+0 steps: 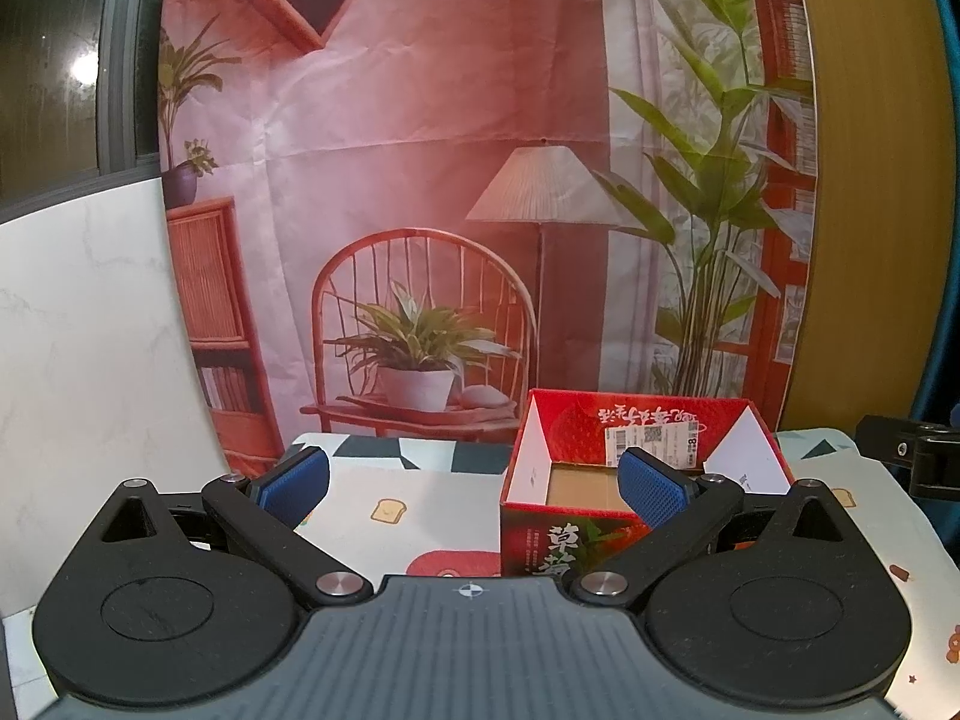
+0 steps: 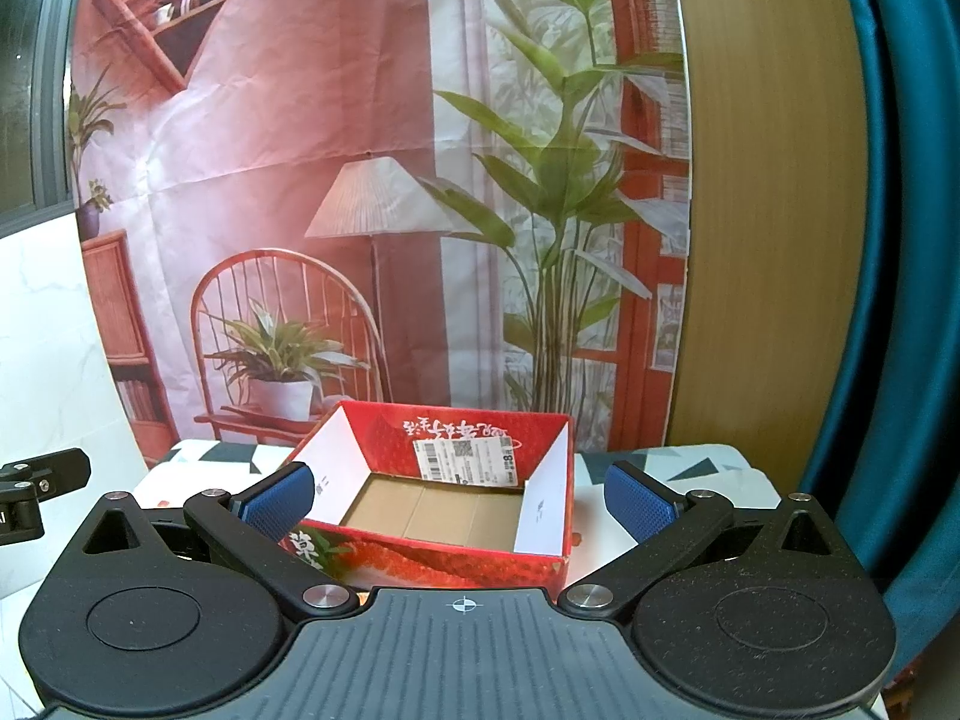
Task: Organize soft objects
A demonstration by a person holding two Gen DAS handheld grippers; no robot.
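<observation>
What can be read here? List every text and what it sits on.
"草莓": large white characters on the front wall of the red strawberry box, partly hidden by the gripper body.
White brush script on the box's inner back wall: upside down, not legible.
White shipping label there: barcode, QR code, a large "8"; the rest too small.

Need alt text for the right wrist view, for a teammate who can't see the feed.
The right gripper is open and holds nothing, hovering over an empty red strawberry box on a patterned tablecloth. A printed room backdrop hangs behind.
</observation>
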